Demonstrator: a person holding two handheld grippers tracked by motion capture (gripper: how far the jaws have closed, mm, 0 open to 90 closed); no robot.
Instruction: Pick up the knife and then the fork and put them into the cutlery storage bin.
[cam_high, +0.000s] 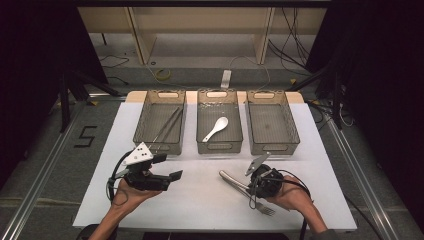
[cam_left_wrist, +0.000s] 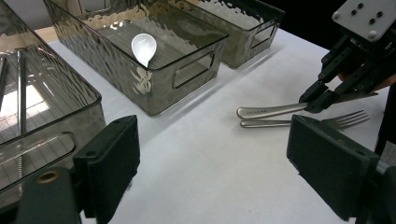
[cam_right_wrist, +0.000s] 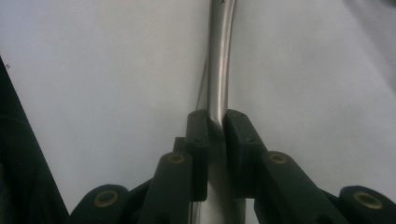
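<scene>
Two utensils are lying side by side; right gripper (cam_high: 248, 183) jaws are clamping the knife (cam_right_wrist: 219, 70) handle lengthwise, left gripper (cam_high: 167, 176) jaws gaping, farther off

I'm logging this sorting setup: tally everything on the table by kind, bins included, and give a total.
Clear smoked plastic bins: 3
Metal chopsticks, in the left bin: 2
White ceramic soup spoon, in the middle bin: 1
Metal knife, clamped in the right gripper: 1
Metal fork, lying on the table beside it: 1
Total: 8
</scene>
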